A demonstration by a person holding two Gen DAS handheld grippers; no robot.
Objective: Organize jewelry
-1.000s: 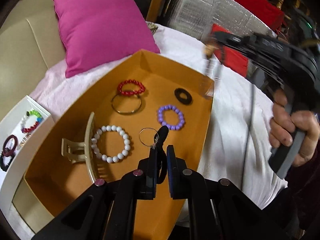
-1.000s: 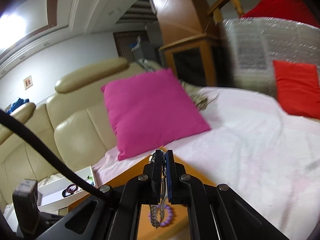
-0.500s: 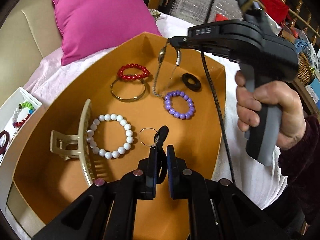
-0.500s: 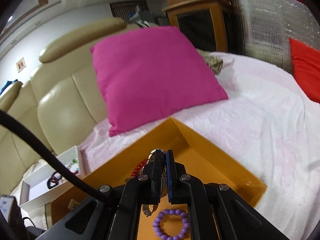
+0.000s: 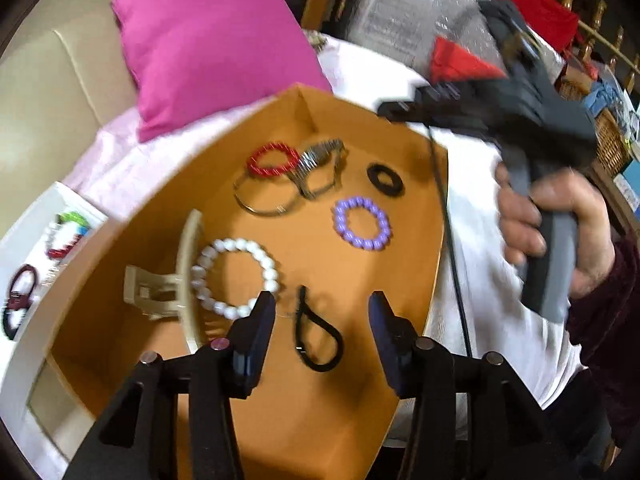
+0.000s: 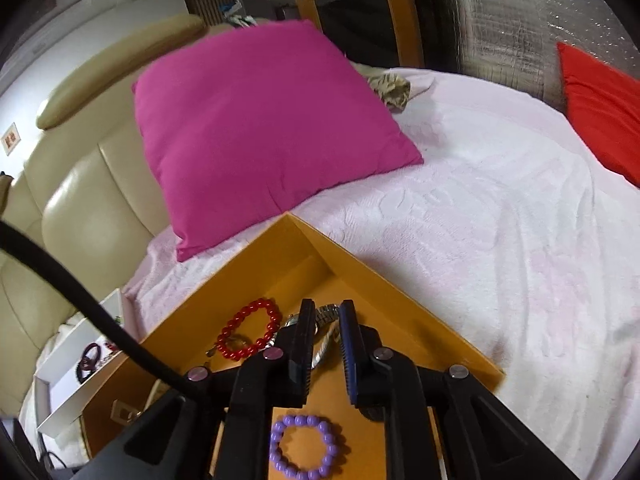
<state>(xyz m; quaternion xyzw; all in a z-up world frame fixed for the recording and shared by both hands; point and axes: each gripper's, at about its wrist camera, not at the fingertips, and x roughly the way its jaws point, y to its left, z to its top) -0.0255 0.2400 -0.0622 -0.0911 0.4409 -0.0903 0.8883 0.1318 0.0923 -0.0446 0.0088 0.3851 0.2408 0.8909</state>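
Jewelry is being gathered in the orange box, which is lying on a bed covered by a pale pink blanket. On the box floor a white bead bracelet, a purple bead bracelet, a red bead bracelet, a thin metal bangle and a small black ring are lying apart from one another, probably so that each piece can be picked out singly. A metal watch is lying at the far end, touching the red bead bracelet and overlapping the bangle. A beige hair claw is resting against the white bead bracelet.

A black hair tie is lying on the box floor between the jaws of the left gripper, which are being held wide and empty above it; this is being read as a release of the tie into the box. The right gripper is being held with its jaws partly parted, directly over the watch, and nothing is being gripped between them; the watch band is showing through the gap. In the left wrist view that gripper's handle is being held in the right hand above the box's right edge, blurred.

Beside the orange box, on its left, a white box is holding more bracelets and hair ties, likely the supply still to be sorted. A pink pillow is leaning behind the orange box against a cream sofa back.
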